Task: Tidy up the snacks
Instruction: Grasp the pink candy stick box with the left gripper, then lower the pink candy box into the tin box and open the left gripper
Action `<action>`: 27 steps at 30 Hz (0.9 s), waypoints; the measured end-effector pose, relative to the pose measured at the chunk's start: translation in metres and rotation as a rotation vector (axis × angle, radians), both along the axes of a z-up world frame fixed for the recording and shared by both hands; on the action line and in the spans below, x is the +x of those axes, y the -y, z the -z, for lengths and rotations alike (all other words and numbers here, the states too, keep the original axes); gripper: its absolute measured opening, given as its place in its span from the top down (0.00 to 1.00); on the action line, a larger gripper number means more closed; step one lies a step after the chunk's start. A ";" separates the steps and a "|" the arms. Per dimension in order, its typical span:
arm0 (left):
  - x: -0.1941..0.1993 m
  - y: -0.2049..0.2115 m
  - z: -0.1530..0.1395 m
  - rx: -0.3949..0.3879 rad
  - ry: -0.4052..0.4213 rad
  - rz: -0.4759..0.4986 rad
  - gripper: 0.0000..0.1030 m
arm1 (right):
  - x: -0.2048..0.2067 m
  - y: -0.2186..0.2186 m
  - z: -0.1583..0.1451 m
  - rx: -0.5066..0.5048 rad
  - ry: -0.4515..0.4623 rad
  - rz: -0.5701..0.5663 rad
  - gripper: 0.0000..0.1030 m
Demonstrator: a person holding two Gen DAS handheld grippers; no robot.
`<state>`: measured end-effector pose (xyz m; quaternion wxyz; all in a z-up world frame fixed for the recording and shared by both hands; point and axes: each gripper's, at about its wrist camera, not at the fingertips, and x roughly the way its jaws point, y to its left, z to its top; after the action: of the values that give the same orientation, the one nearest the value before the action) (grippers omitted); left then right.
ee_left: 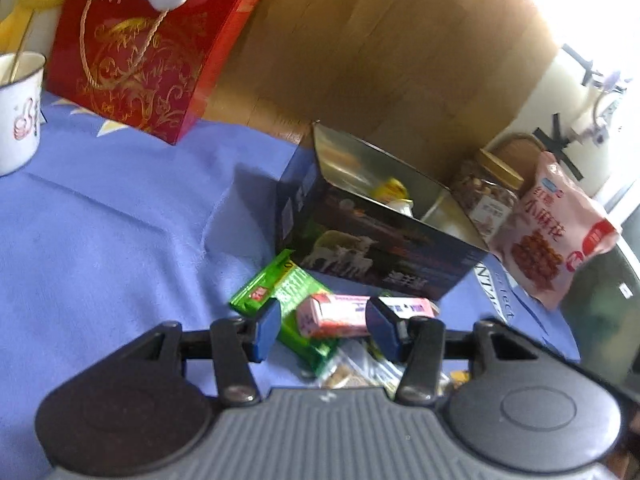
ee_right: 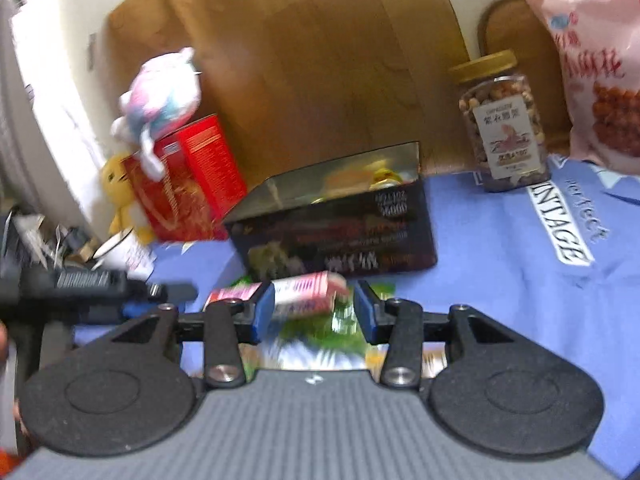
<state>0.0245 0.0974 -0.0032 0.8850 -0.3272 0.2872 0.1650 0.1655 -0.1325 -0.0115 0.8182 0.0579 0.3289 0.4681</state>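
Left wrist view gives you a blue cloth [ee_left: 100, 220] over the table, wooden panelling behind. Your left gripper [ee_left: 322, 330] holds the pink snack box [ee_left: 334, 314] between its blue pads, long axis running crosswise from pad to pad. It hangs over the green packet [ee_left: 280, 292], just in front of the open dark tin [ee_left: 380, 248] (mid-cloth). Your right gripper [ee_right: 314, 312] stands part open, clasping nothing; the pink box lies just beyond its tips.
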 end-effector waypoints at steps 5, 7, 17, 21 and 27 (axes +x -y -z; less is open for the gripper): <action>0.015 -0.002 0.008 -0.018 0.005 0.037 0.57 | 0.020 -0.031 0.020 -0.056 -0.050 -0.026 0.57; 0.021 -0.002 0.013 -0.019 -0.013 0.043 0.62 | 0.019 -0.036 0.026 -0.052 -0.078 -0.049 0.65; -0.010 0.010 -0.006 0.017 0.070 0.023 0.67 | -0.025 -0.014 0.008 0.004 0.021 -0.026 0.69; 0.011 -0.002 -0.039 0.105 0.130 0.008 0.66 | -0.021 -0.035 -0.022 0.028 0.180 -0.012 0.69; 0.077 -0.031 -0.053 0.142 0.138 0.025 0.65 | 0.031 -0.065 -0.033 0.042 0.210 0.057 0.69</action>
<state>0.1010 0.1289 0.0495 0.9255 -0.2707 0.2173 0.1512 0.1967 -0.0680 0.0213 0.8597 0.0350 0.2296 0.4550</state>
